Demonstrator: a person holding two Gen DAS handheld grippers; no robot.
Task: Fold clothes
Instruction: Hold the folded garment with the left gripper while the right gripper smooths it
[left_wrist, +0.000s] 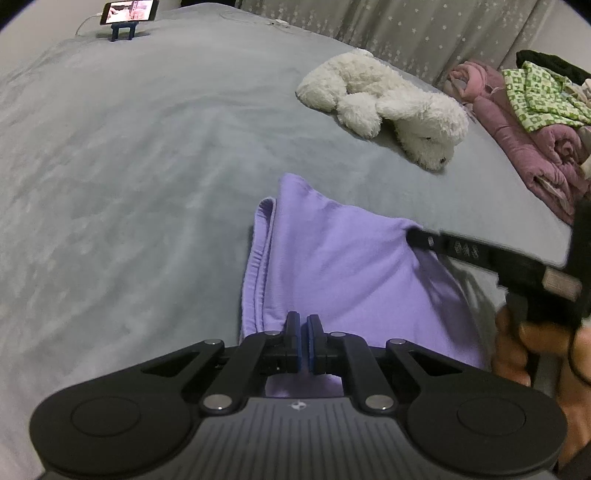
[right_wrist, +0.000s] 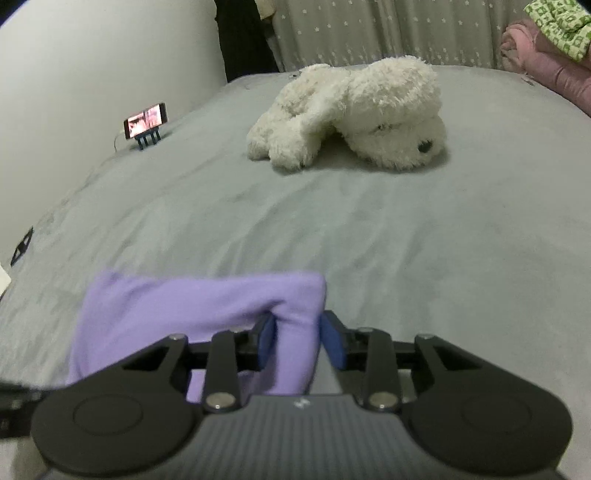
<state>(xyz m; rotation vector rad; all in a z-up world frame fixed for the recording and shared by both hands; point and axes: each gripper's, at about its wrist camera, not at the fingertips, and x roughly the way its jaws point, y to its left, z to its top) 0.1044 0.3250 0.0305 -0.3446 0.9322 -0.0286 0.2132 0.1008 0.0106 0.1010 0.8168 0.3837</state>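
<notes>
A purple garment (left_wrist: 332, 258) lies partly folded on the grey bed (left_wrist: 129, 184), with a ribbed hem along its left side. My left gripper (left_wrist: 303, 332) is at its near edge, pads almost together and pinching the cloth. A finger of my right gripper (left_wrist: 443, 247) reaches in from the right, and the garment's far right corner tents up at its tip. In the right wrist view a thick fold of the garment (right_wrist: 184, 306) stands between the pads of my right gripper (right_wrist: 297, 338). The jaws are apart, and grey sheet shows between the fold and the right pad (right_wrist: 334, 347).
A white plush dog (left_wrist: 384, 107) (right_wrist: 351, 114) lies further up the bed. A phone on a blue stand (left_wrist: 127, 13) (right_wrist: 146, 123) sits at the far left edge. A pile of pink quilt and green-patterned clothes (left_wrist: 535, 122) fills the right side. A hand (left_wrist: 524, 350) holds the right gripper.
</notes>
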